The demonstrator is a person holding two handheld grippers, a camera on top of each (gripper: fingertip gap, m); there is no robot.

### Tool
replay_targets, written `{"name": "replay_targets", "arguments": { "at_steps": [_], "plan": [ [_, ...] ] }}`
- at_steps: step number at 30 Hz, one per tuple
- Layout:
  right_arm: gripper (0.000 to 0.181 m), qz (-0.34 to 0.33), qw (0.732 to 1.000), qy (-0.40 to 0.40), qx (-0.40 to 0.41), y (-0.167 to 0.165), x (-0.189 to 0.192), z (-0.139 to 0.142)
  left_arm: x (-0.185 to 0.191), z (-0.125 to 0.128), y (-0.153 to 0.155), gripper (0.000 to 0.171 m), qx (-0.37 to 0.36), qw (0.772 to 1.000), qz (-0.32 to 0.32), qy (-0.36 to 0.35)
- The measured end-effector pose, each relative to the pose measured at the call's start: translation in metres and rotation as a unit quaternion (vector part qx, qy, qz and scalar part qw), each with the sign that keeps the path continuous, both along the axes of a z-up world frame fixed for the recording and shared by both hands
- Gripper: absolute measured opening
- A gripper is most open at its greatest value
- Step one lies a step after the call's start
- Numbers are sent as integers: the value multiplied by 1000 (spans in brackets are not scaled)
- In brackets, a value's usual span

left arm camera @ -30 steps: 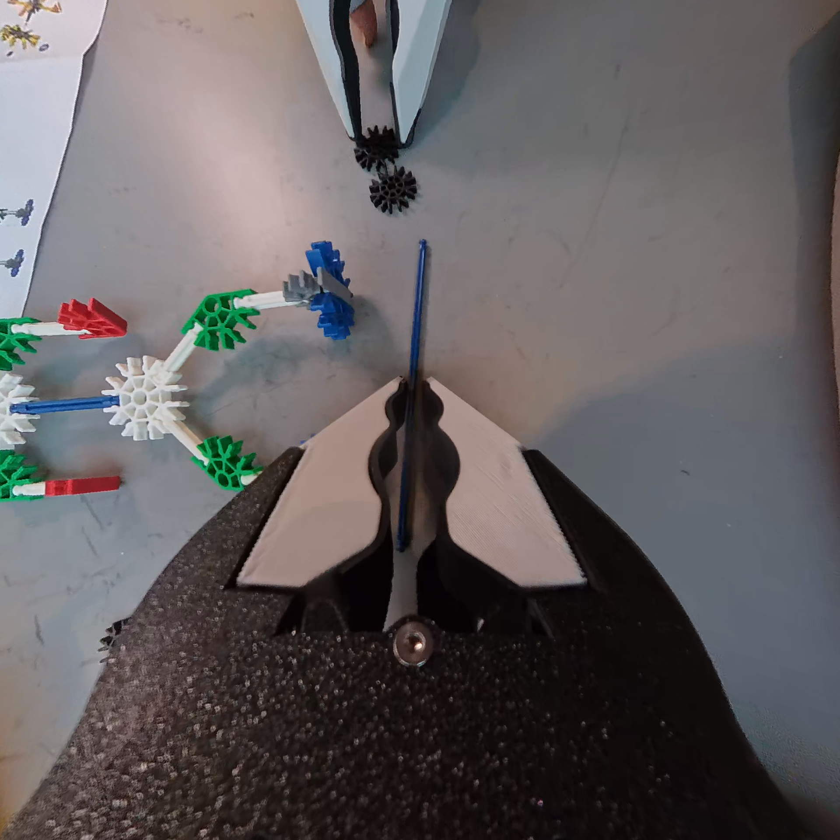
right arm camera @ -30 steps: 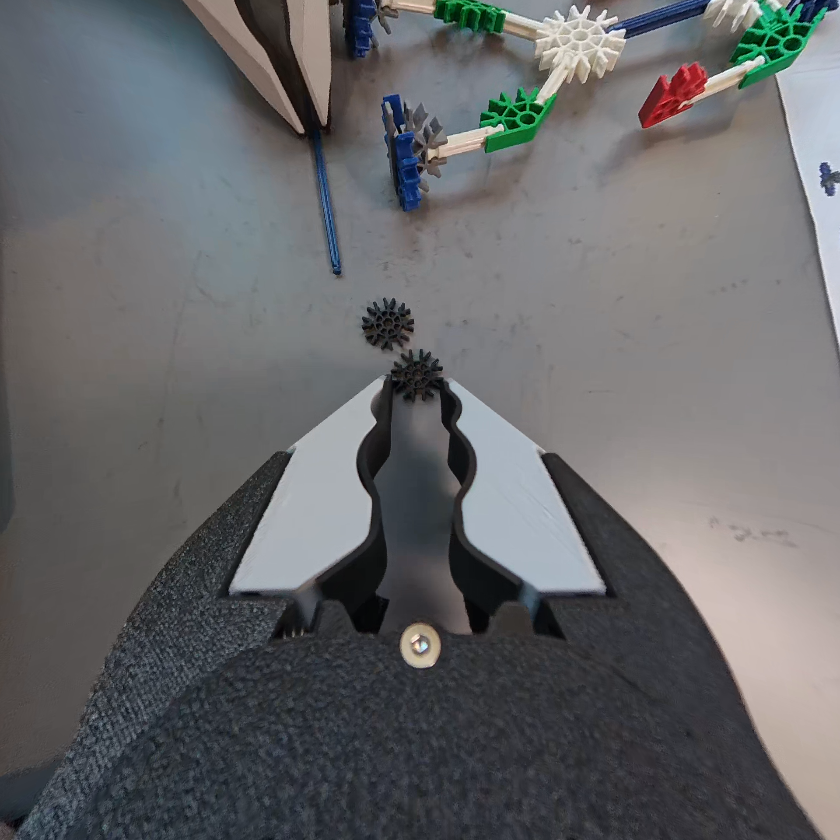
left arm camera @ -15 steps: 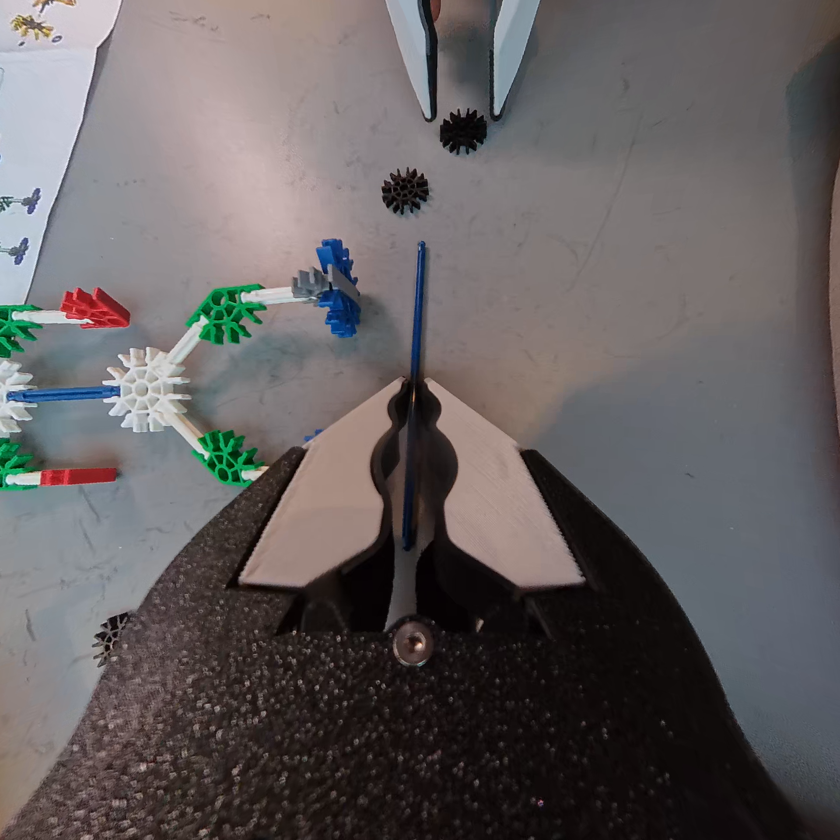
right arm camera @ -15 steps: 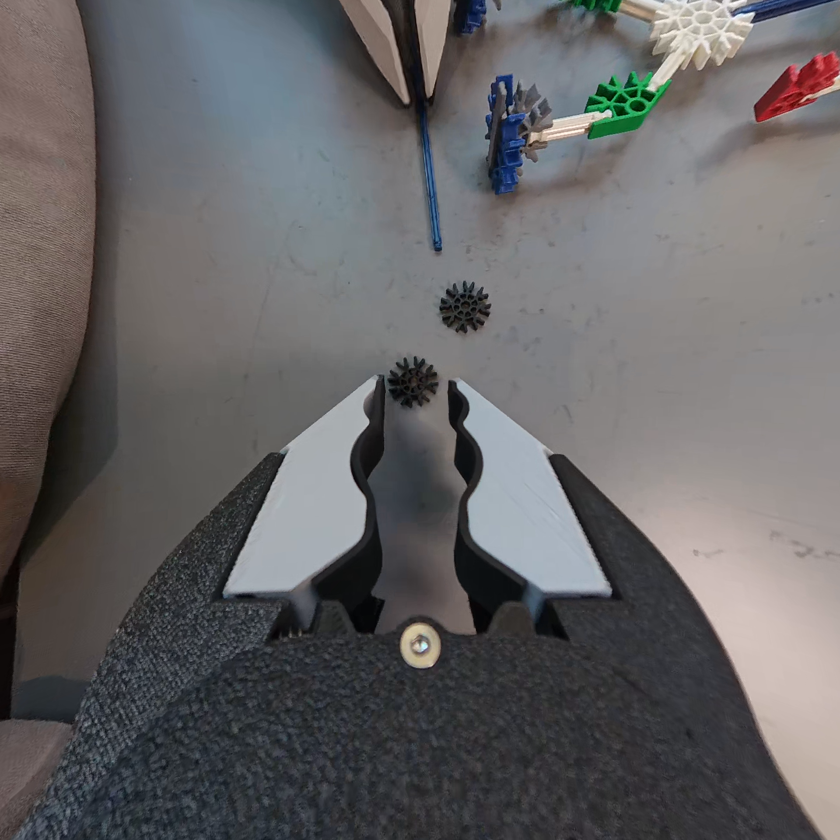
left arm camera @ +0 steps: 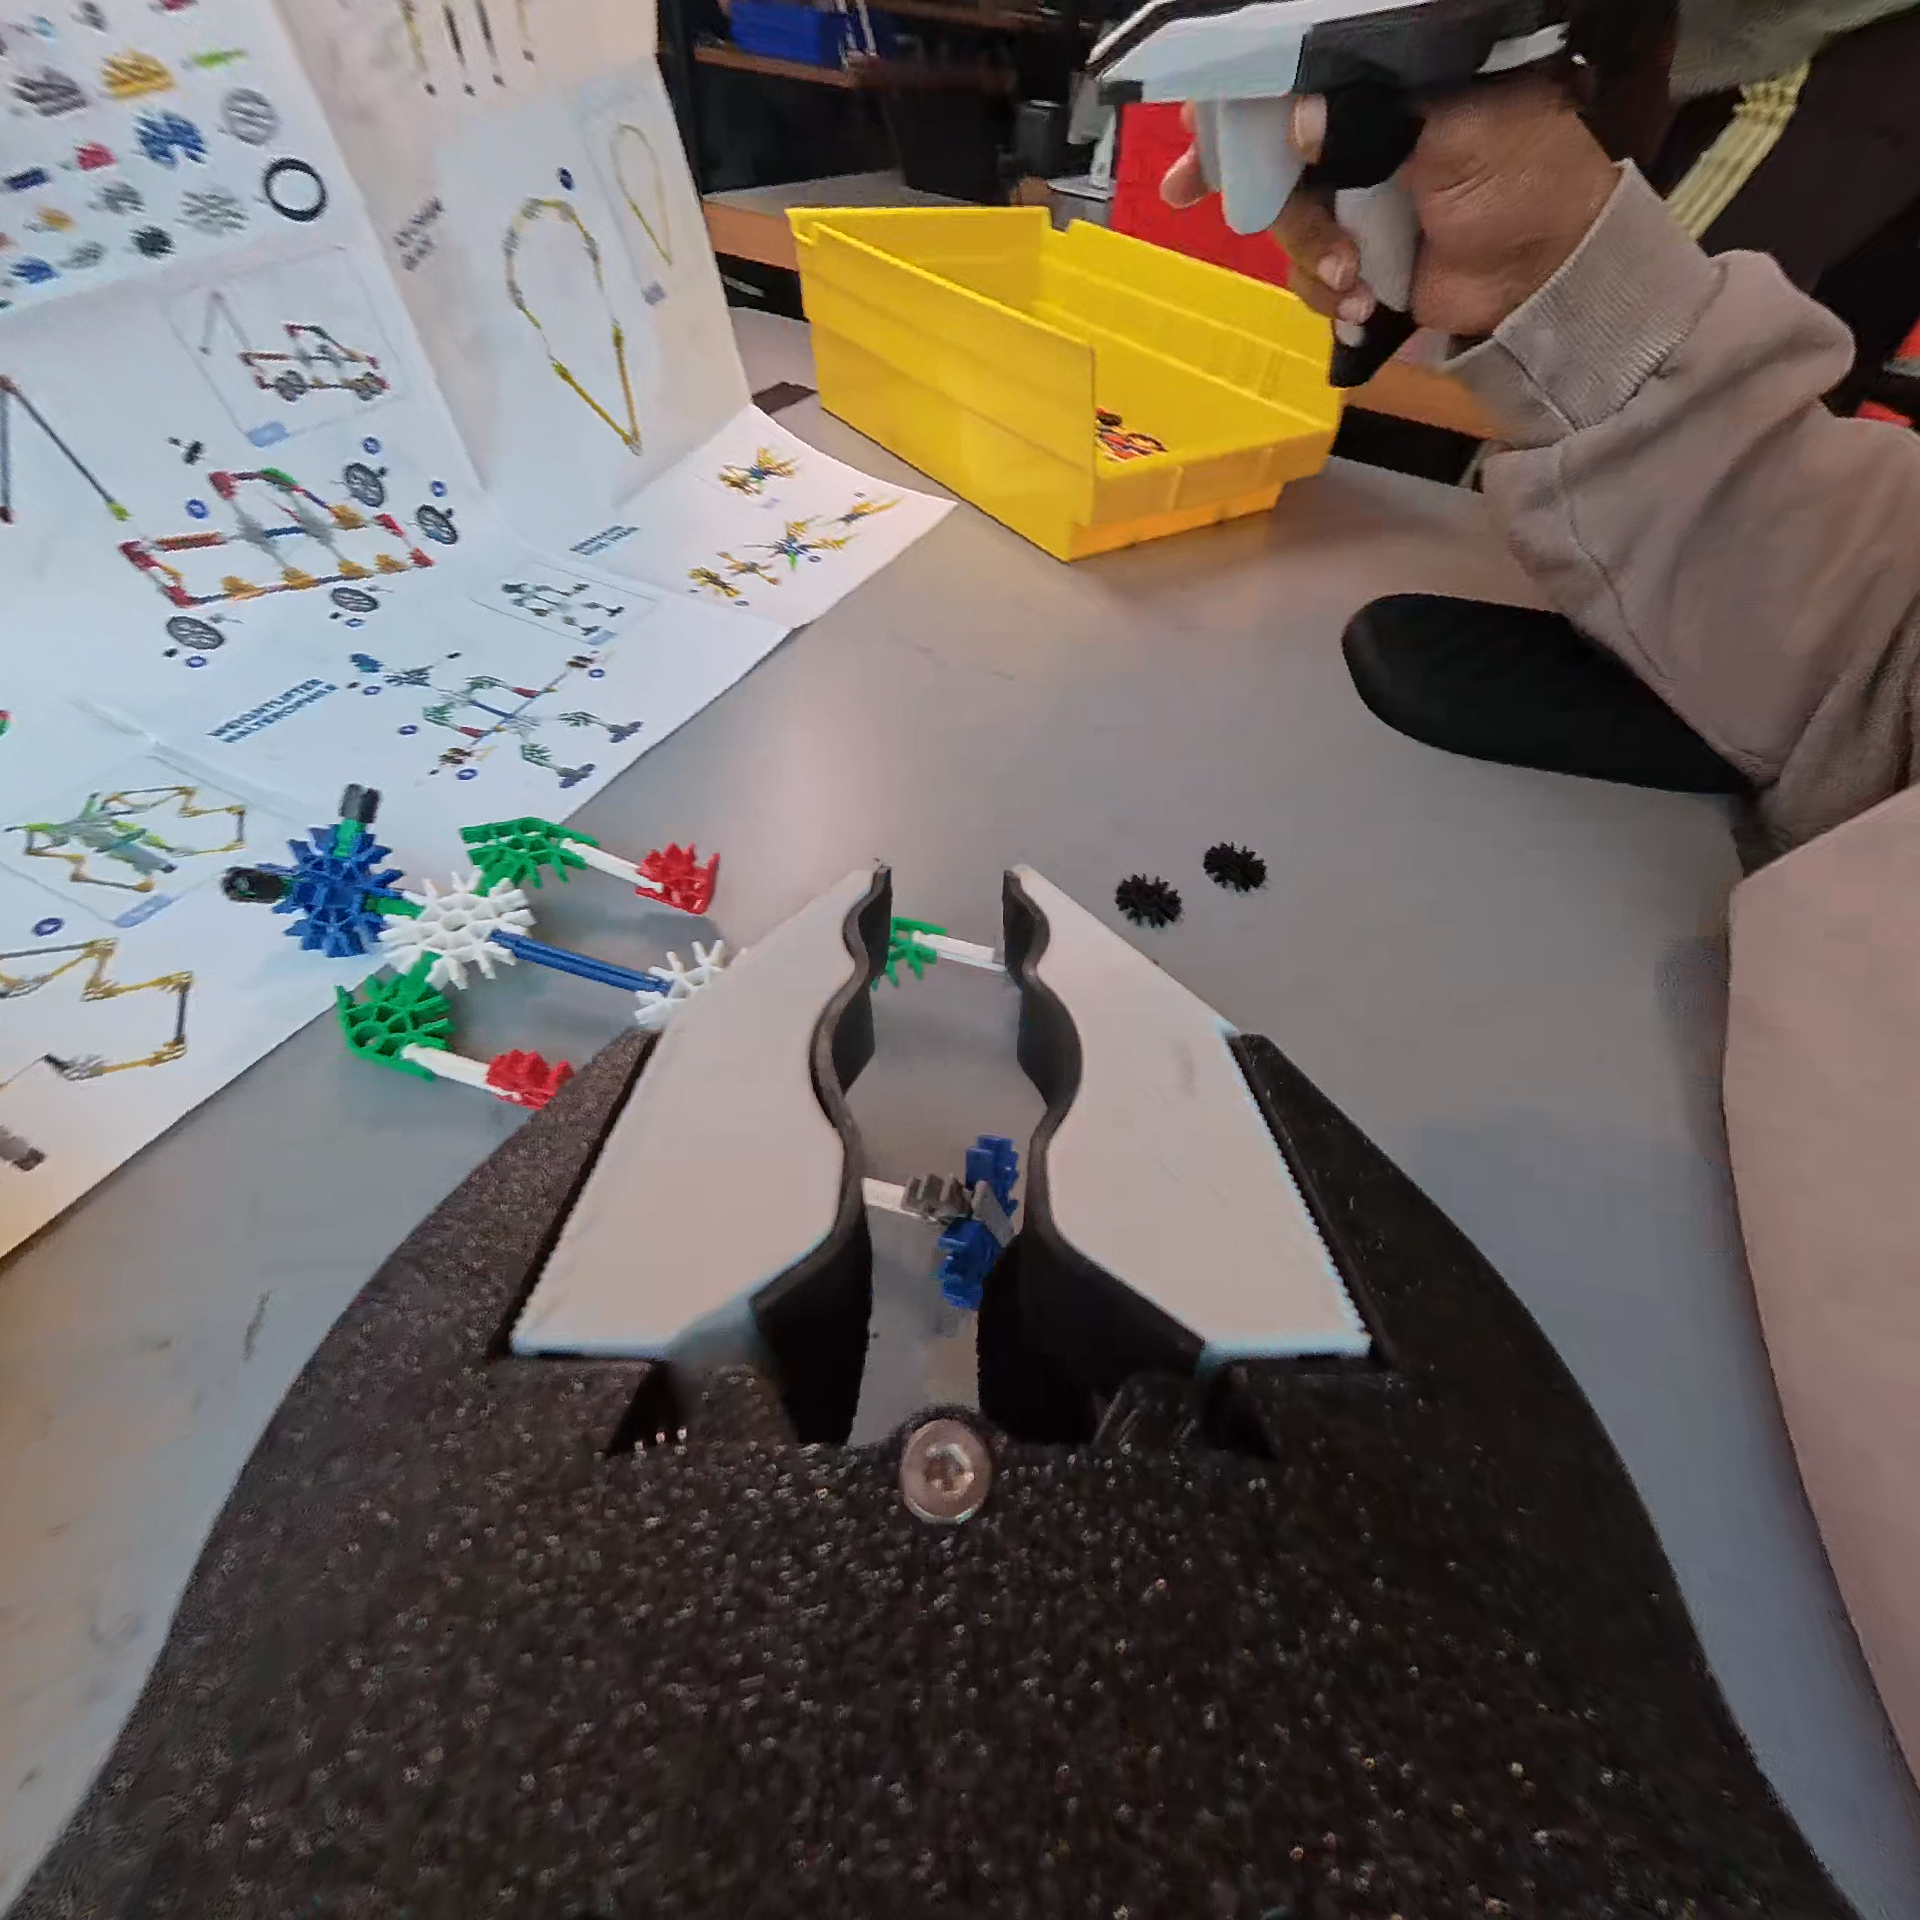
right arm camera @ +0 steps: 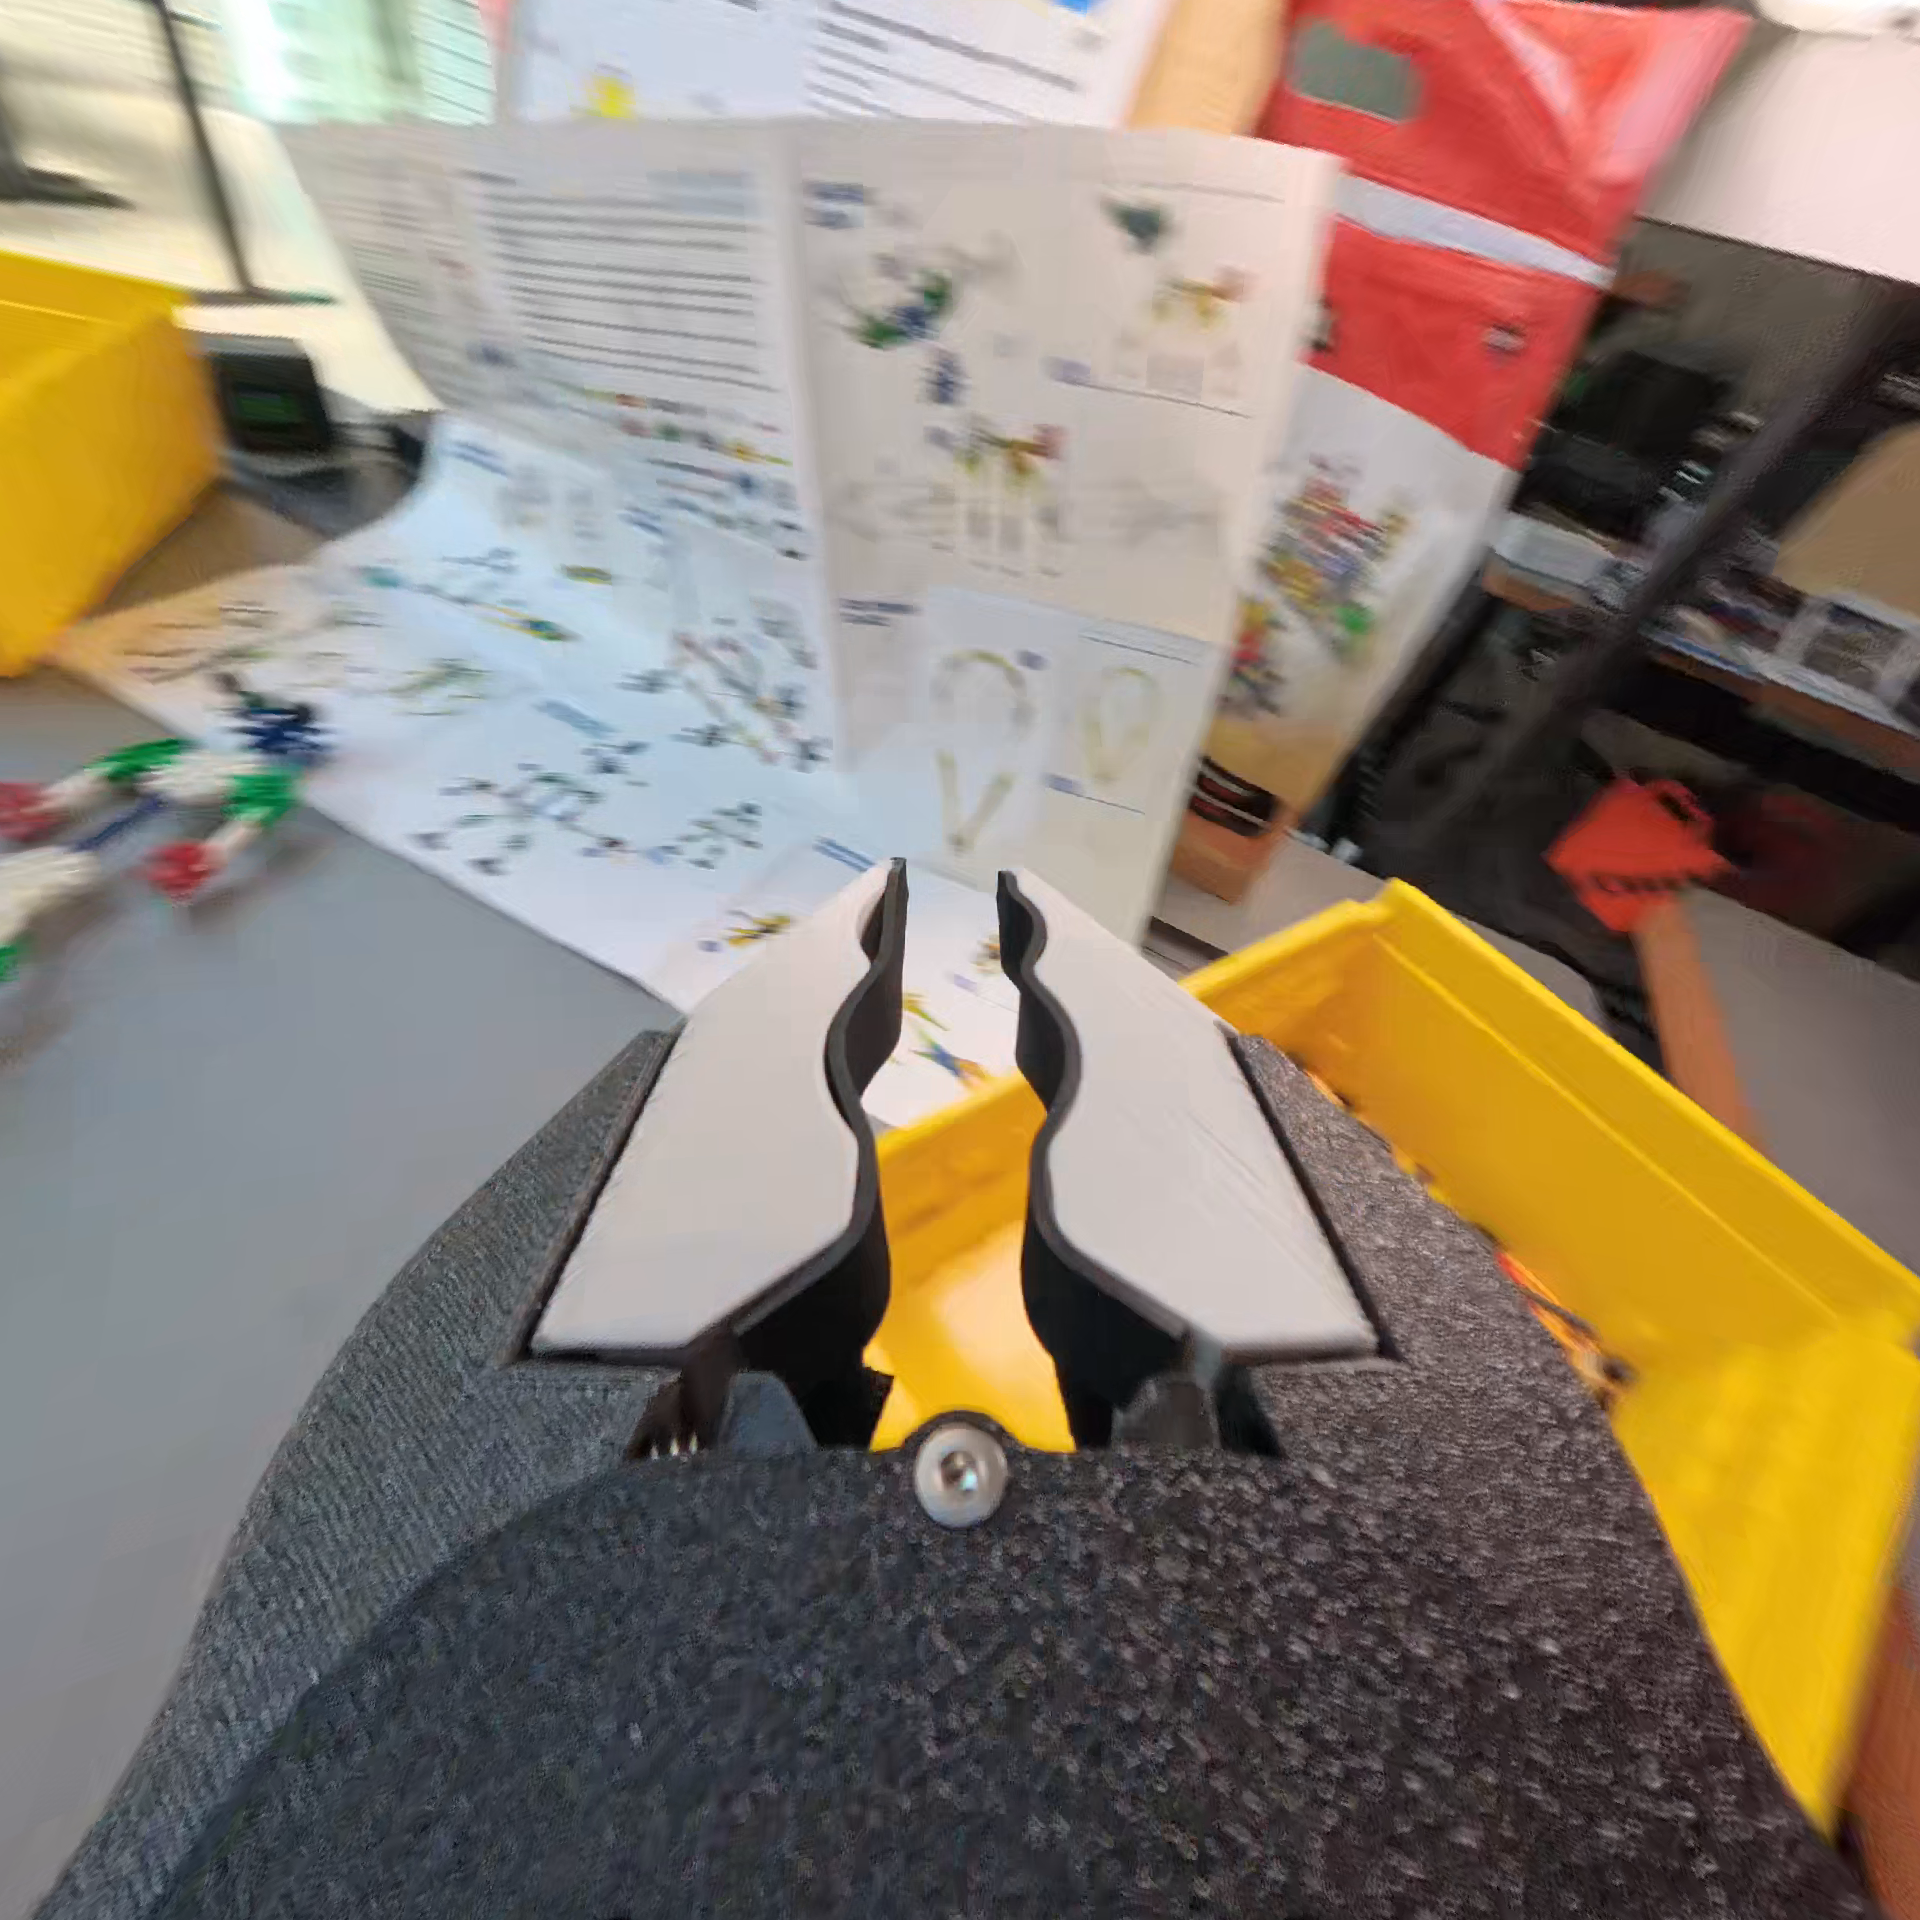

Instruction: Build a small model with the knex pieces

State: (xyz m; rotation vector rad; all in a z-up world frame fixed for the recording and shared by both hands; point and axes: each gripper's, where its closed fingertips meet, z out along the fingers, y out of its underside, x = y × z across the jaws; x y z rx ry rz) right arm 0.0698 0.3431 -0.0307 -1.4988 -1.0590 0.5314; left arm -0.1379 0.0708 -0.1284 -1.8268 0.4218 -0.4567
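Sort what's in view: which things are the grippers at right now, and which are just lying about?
At the grippers:
left gripper, open, over the blue cog of the toy model
right gripper, open, above the yellow bin

Lying about:
two black cogs
instruction sheet
red bag

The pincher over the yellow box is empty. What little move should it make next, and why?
Probably lower the right gripper into the yellow bin: it hangs open and empty above it, and small pieces lie inside.
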Motion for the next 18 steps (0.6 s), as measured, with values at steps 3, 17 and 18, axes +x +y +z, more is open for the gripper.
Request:
{"name": "replay_targets", "arguments": {
  "at_steps": [3,17,18],
  "plan": [
    [17,-111,990,-66,-63,73,45,-18,-6,0,3,20,1,1000,15,-6],
    [17,-246,882,-179,-360,196,88,-176,-8,-6,2,20,-7,1000,18,4],
    [17,-247,879,-174,-368,196,87,-177,-9,-7,3,20,-10,1000,17,-1]
  ]
}}
